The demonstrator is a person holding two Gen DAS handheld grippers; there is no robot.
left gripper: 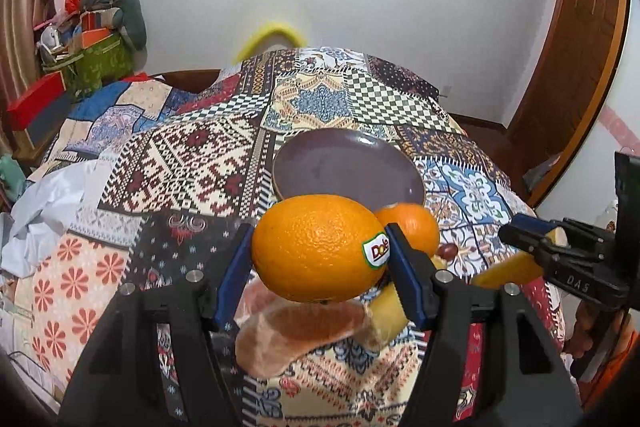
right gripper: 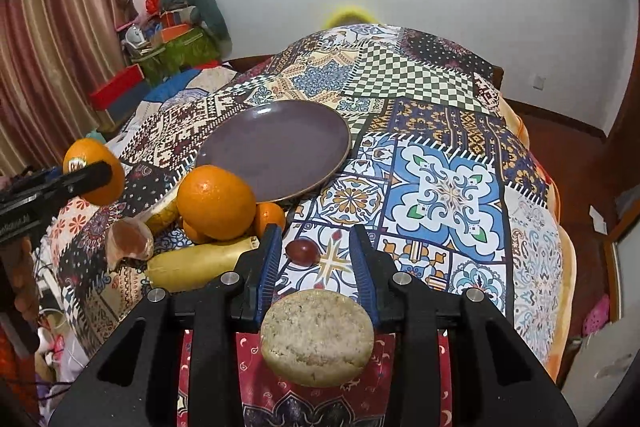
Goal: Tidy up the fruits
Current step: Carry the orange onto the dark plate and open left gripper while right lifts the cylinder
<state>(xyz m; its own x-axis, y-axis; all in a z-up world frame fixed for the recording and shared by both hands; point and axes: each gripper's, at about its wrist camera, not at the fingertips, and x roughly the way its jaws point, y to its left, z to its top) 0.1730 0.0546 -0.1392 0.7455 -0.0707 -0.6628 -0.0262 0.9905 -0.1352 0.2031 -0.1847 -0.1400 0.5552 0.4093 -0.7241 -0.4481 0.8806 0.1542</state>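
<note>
The left gripper (left gripper: 318,251) clamps a large orange (left gripper: 318,247) with a Dole sticker, held above the patchwork cloth (left gripper: 192,163); the fruit hides most of what lies beneath it. Below it show a peeled citrus segment (left gripper: 296,331) and part of a yellow fruit (left gripper: 390,307), cut off by the blue pads. The purple plate (right gripper: 276,147) sits bare behind 2 more oranges (right gripper: 216,203). The right gripper (right gripper: 316,251) stands fairly wide with nothing between its fingers; a small dark red fruit (right gripper: 302,251) lies on the cloth between them. A speckled beige round thing (right gripper: 316,337) near the lens is hard to identify.
</note>
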